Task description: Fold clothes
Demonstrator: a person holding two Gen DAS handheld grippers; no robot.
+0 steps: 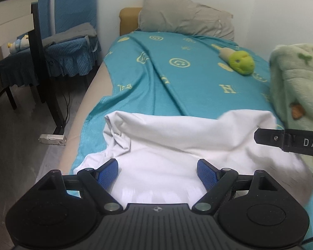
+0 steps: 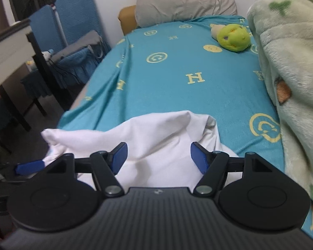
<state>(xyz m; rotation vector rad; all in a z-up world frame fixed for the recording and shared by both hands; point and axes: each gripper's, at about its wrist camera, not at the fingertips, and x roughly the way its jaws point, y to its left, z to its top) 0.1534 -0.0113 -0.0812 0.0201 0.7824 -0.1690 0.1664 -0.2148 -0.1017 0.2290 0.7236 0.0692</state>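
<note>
Where visible, white garment [image 1: 167, 137] on bed [image 1: 177, 79].

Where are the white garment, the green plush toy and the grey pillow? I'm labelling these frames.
white garment [image 1: 173, 145]: left wrist view, middle of cloth.
green plush toy [image 2: 232, 37]: right wrist view, round head.
grey pillow [image 1: 185, 16]: left wrist view, centre.

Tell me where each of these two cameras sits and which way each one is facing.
Left wrist: rides the left gripper, looking along its open fingers over the white garment up the bed toward the grey pillow; the right gripper's finger pokes in from the right.
Right wrist: rides the right gripper, same heading, fluffy green blanket close on its right; a blue pad of the left gripper shows at lower left.
Both share the garment, teal bedspread, pillow and green plush toy.
</note>
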